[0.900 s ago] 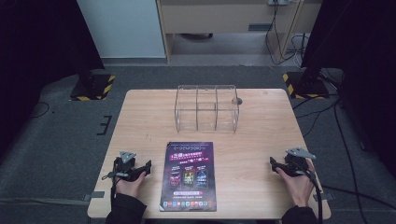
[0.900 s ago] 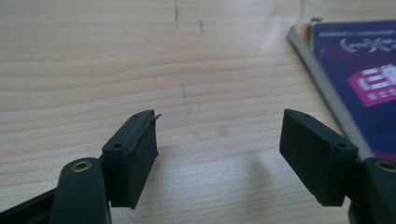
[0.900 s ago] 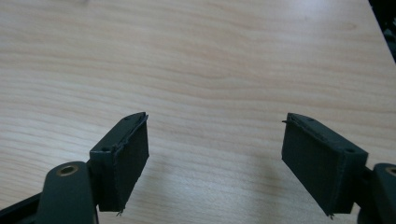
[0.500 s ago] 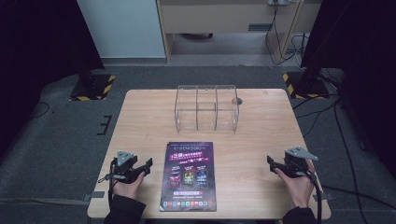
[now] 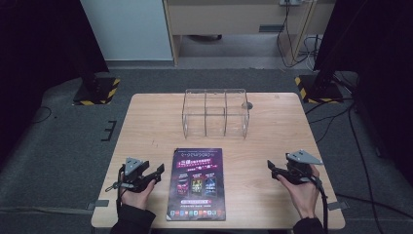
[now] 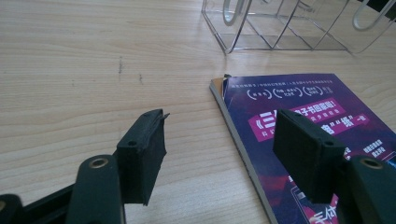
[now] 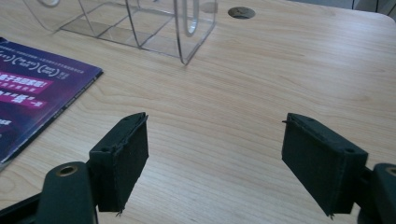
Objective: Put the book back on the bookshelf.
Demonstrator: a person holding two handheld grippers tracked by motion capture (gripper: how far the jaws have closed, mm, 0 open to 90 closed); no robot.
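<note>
The purple booklet (image 5: pixel 197 183) is laid flat at the tabletop's (image 5: pixel 272 141) near edge, its long axis running away from the person toward the clear acrylic organizer (image 5: pixel 215 113). The left hand-held gripper (image 5: pixel 155 173) is held just beside the booklet's left edge, jaws spread and empty. The right hand-held gripper (image 5: pixel 272 168), likewise spread and empty, is kept well apart from the booklet. Nothing is seen in the way.

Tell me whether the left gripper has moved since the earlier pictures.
Yes. The left gripper has edged toward the book, which lies unmoved; its jaws stand open.
</note>
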